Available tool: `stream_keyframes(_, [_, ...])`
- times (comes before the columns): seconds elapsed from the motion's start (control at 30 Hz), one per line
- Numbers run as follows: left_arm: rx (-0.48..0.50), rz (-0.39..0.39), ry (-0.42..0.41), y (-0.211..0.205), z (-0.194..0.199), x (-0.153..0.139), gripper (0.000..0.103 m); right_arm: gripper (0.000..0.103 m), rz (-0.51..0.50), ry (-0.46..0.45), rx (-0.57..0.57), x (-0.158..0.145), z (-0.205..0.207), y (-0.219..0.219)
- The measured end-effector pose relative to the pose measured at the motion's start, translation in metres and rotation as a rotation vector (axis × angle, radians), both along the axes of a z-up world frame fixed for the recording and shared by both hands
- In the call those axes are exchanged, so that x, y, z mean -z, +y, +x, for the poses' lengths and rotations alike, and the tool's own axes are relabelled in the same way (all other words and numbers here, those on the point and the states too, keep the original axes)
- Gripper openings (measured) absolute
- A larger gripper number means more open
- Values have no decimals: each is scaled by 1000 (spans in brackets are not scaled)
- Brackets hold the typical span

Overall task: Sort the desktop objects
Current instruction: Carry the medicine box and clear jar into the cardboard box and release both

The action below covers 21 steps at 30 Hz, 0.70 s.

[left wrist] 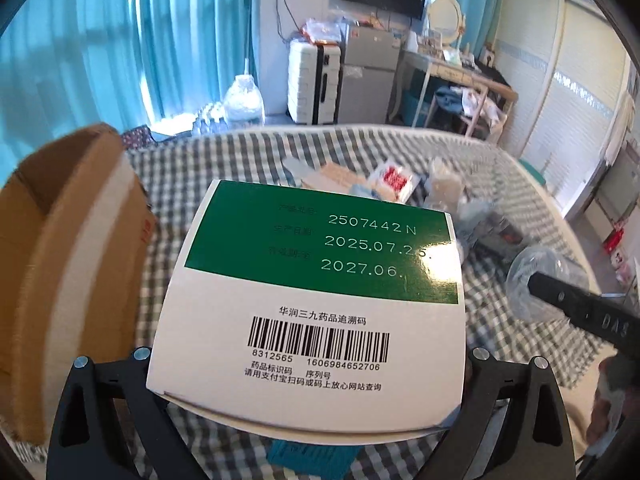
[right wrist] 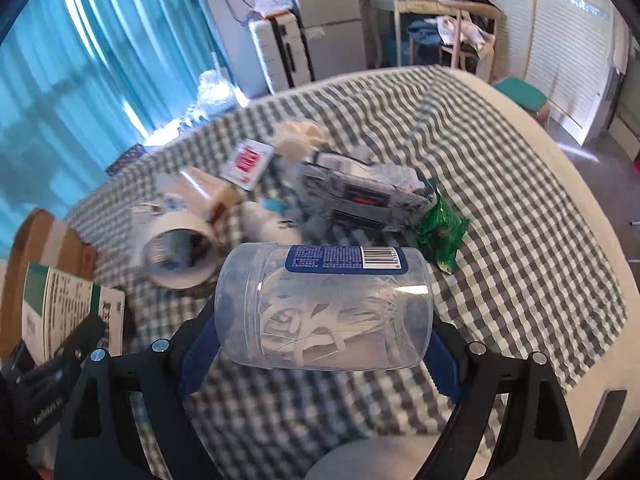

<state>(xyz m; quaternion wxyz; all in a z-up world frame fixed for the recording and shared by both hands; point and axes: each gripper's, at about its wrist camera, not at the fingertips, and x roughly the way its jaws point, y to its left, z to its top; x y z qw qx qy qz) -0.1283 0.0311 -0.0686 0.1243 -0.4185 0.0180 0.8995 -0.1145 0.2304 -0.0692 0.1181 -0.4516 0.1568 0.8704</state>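
Between our left gripper's (left wrist: 320, 364) black fingers (left wrist: 116, 396) sits a white and green medicine box (left wrist: 316, 292), its barcode face toward us. Both fingers meet the box at its sides, so we grasp it, and it is lifted above the checkered cloth (left wrist: 500, 320). To the left of it stands a brown cardboard box (left wrist: 68, 264) with a white tape stripe. Behind the medicine box, further on the cloth, lies a blurred heap of small packets (left wrist: 396, 182). At the right edge the other gripper's black finger comes in, with a clear jar in front of it.

From the right wrist view, the medicine box (right wrist: 68, 312) shows at the far left, beside the cardboard box (right wrist: 48, 236). Next to the right lies a roll of tape (right wrist: 180, 254) on its side. Our right gripper (right wrist: 324, 344) grasps a clear plastic jar (right wrist: 324, 308) with a blue label; the jar lies sideways, its two ends pressed by the blue pads (right wrist: 444, 368), above the cloth (right wrist: 520, 240). Behind the jar lies a printed package (right wrist: 360, 192), and at its right a green crumpled wrapper (right wrist: 440, 232).
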Motion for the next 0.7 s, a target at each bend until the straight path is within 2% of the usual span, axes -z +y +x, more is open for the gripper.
stream_keyframes(0.13, [-28,23,40,-15,17,-27,97,88,6,56,-41,-31,19,-23])
stream_keyframes(0.33, [-77,10,86,-42,45,-65,97,88,6,149,-111,-74,47,-58])
stream_keyframes(0.7, [-176,20,174,-95,78,-107,97,88,33,268,-256,-124,74,-129])
